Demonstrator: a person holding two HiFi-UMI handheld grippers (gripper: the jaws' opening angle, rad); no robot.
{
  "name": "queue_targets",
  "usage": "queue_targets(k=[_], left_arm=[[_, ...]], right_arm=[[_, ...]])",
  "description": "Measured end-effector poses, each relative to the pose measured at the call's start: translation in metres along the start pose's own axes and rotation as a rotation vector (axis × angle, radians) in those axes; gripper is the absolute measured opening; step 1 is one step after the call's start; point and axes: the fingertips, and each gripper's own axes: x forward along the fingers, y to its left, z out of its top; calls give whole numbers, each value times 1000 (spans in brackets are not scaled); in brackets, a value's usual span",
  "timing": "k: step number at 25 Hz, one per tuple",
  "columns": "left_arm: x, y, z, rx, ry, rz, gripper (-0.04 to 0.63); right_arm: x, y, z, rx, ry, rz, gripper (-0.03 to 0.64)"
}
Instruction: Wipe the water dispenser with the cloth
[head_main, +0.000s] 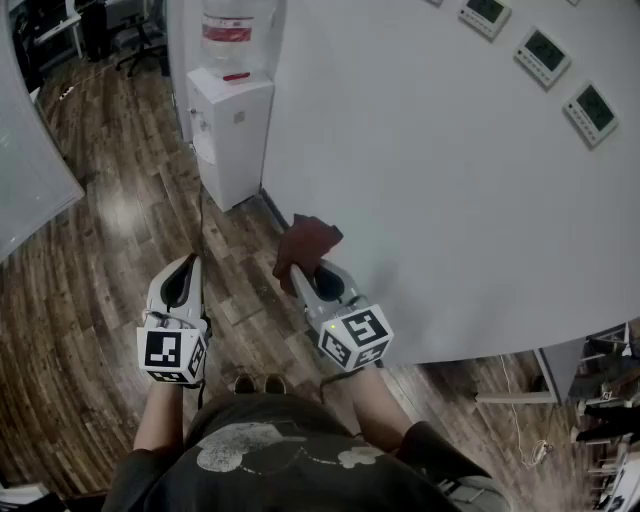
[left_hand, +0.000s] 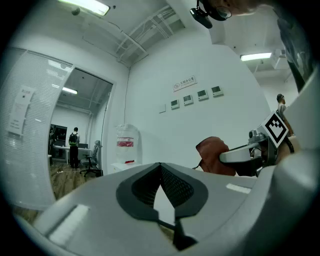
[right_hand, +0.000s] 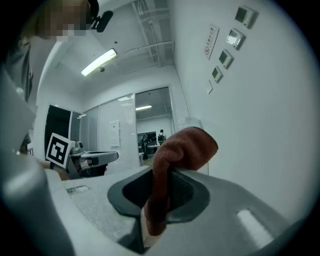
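Observation:
The white water dispenser with its clear bottle stands against the white wall, far ahead of both grippers. It shows small in the left gripper view as the water dispenser. My right gripper is shut on a reddish-brown cloth, which bunches above its tip. The cloth fills the jaws in the right gripper view. My left gripper is held beside it to the left, shut with nothing in it.
The white wall runs along the right, with small wall panels on it. A glass partition is on the left over wood flooring. Office chairs and a person are far back.

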Motion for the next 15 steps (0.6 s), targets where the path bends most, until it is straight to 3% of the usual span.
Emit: queue_targets(k=[15], left_arm=[[3,-16,-5,-11,17,-45,18]], right_arm=[[1,1,-4,-5,21,-3,58]])
